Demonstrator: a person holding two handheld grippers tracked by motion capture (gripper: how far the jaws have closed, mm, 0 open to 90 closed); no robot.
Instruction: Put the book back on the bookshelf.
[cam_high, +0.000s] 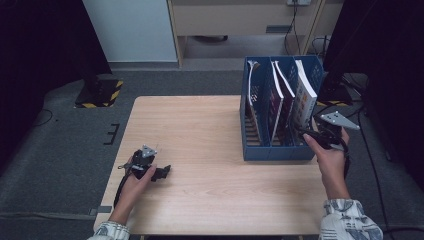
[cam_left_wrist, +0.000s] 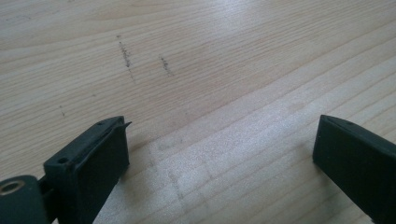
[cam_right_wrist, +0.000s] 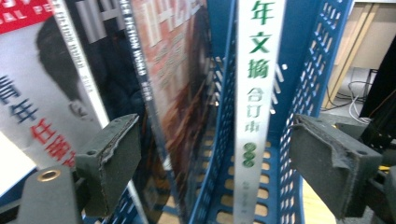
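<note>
white spine (cam_right_wrist: 252, 93) with green chinese characters, right tool (cam_right_wrist: 212, 154) released, left tool (cam_left_wrist: 219, 154) released

You see a matt pale wood-grain tabletop (cam_high: 200, 130), a perforated blue plastic file rack (cam_high: 260, 150), and glossy paper books (cam_high: 303, 100).

High view: table (cam_high: 200, 130) evenly lit from above, surrounding floor and both upper corners fall off to near black; overall soft, low detail. Left gripper view: bright, soft sheen on the wood grain, near jaws slightly blurred. Right gripper view: dimmer, motion-smeared, book (cam_right_wrist: 252, 93) spine text soft, edges stretched.
</note>
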